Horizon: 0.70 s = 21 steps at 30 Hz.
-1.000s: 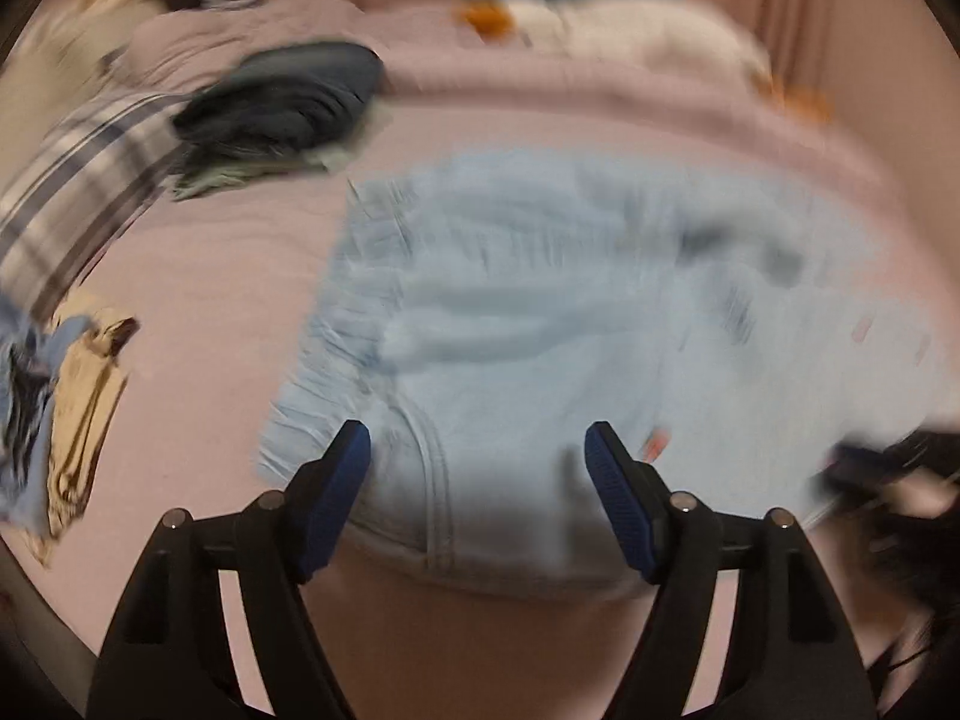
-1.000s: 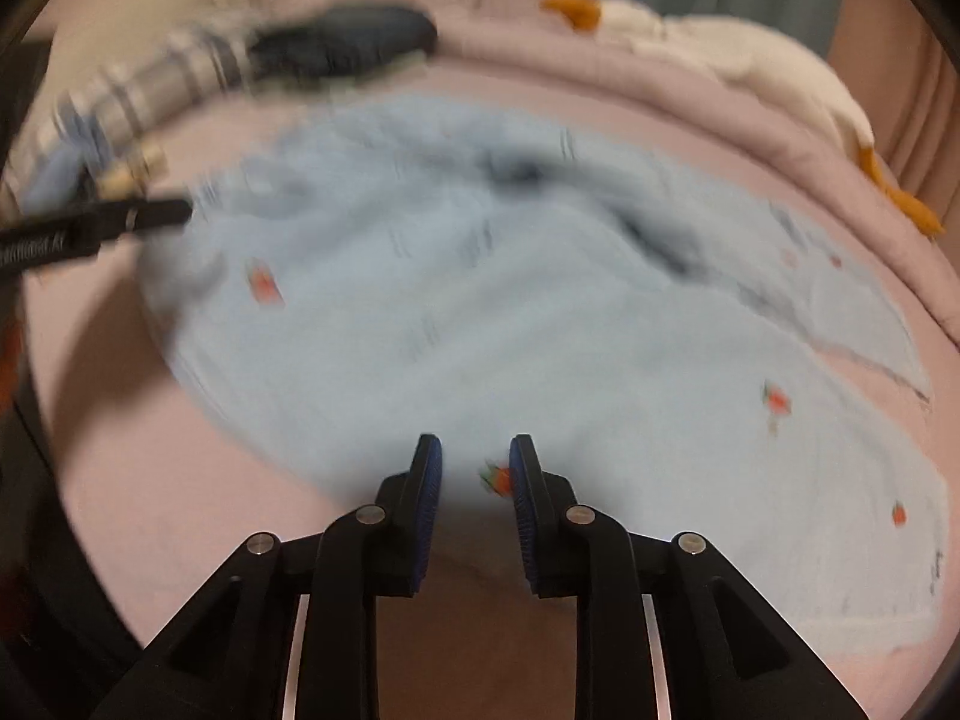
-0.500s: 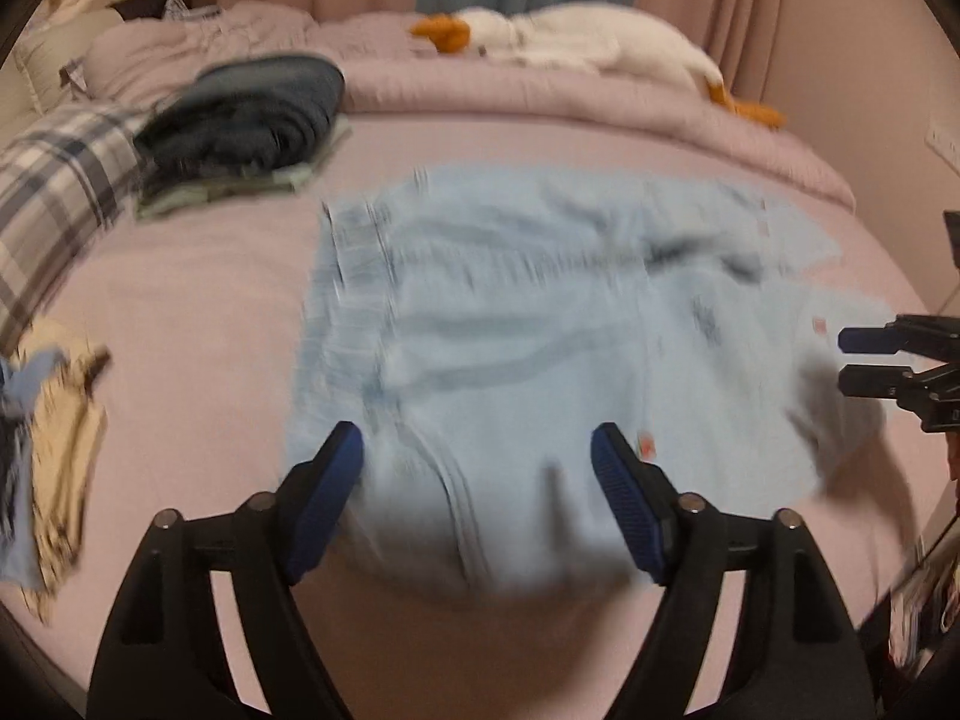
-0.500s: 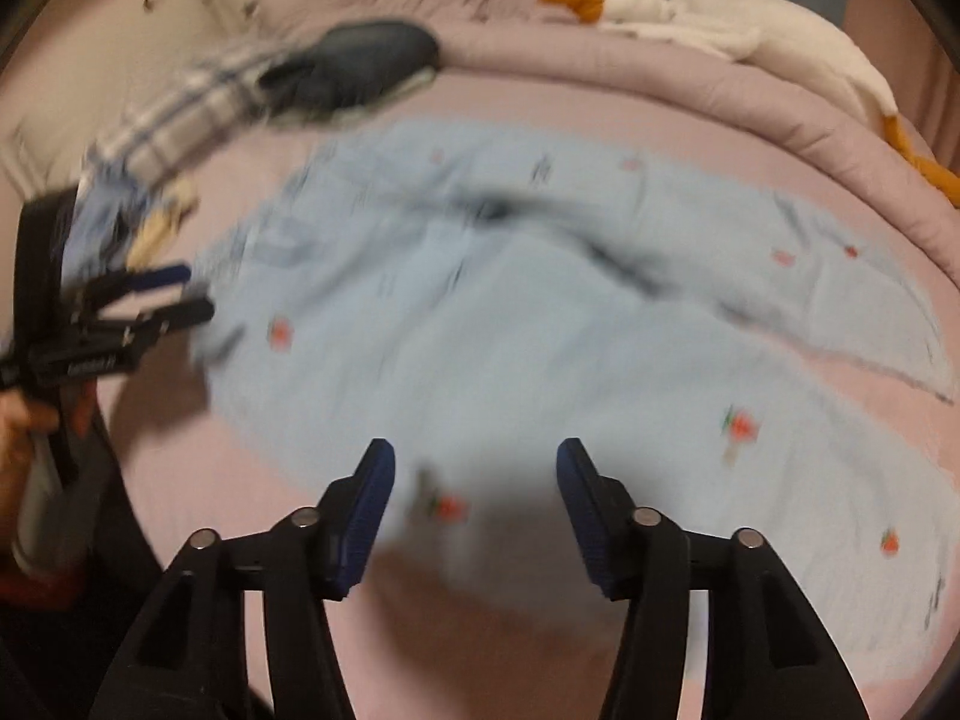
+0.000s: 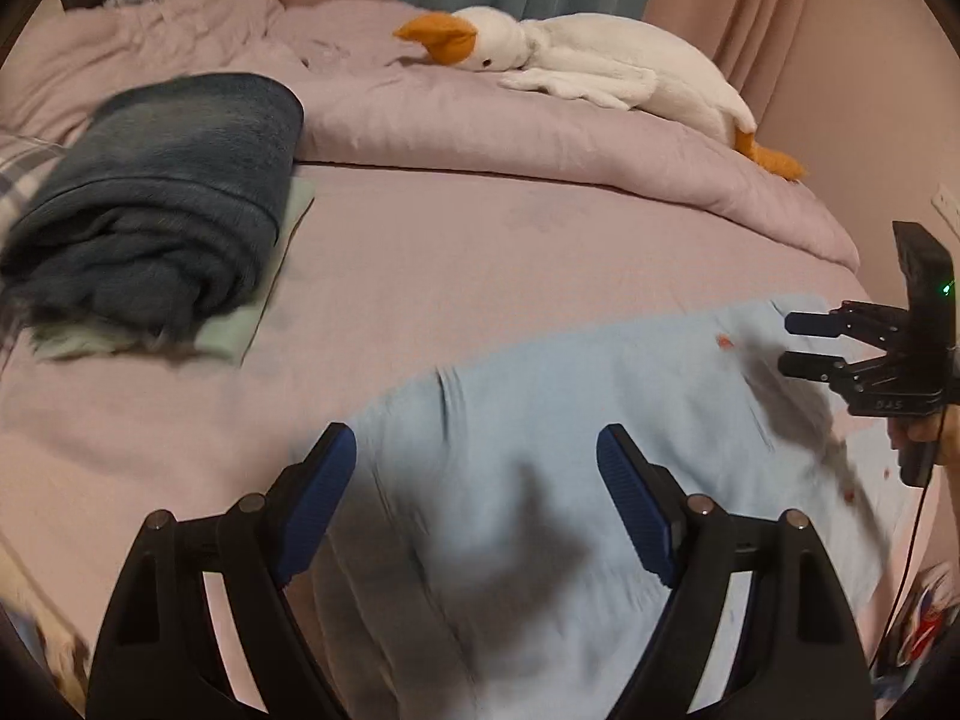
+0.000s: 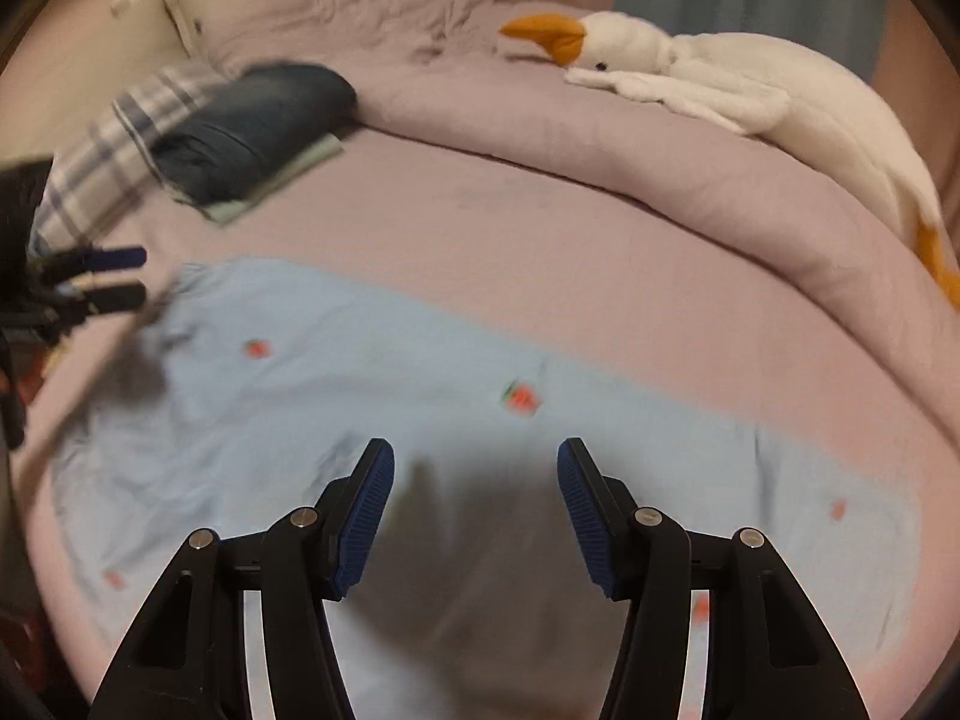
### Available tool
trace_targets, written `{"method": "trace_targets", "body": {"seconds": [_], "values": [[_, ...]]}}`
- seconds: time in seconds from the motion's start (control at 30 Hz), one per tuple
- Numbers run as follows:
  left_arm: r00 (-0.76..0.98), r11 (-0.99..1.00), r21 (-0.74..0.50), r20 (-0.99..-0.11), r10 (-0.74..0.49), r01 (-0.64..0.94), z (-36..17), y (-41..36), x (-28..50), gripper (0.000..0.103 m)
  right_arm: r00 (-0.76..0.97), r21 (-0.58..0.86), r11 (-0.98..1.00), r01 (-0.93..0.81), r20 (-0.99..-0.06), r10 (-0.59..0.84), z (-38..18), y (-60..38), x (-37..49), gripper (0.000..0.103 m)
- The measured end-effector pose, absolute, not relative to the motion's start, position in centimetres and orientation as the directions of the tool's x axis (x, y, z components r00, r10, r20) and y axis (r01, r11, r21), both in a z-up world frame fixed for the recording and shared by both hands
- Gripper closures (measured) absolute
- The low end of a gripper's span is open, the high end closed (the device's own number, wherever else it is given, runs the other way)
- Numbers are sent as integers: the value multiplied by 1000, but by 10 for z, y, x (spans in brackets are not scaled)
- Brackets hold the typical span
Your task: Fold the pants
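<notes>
Two grippers, left gripper [image 5: 477,498] and right gripper [image 6: 475,510], both spread wide, holding nothing. Pants [image 6: 384,384] flat on bed [image 6: 540,240], directly at our 12; long axis 9-to-3. We judge both equally near.

Both grippers hover just above the pants [image 6: 372,372], holding nothing. The left gripper [image 5: 477,498] has its jaws spread wide over the waist end. The right gripper [image 6: 475,510] is likewise wide apart, poised over the near edge.
</notes>
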State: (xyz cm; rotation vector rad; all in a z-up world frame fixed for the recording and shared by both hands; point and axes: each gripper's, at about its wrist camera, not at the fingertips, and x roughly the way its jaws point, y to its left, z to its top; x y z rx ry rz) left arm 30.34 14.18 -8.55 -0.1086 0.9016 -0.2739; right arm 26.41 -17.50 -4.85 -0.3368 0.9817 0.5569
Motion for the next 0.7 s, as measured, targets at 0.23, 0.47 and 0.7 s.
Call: {"method": "trace_targets", "body": {"seconds": [0.23,0.47,0.7], "values": [[428,926,-225,-836,-343,303,-109,144,355,21,332,11,764,-646,-897,293,-70,-153,337,46],[332,899,-127,-900,-282,419,-133,133,364,57,171,9,677,-736,-965,199,-108,-130,346,53],[388,918,-106,-883,-263,382,-121,130,363,86,266,-113,625,-773,-951,157,-89,-110,330,101]]}}
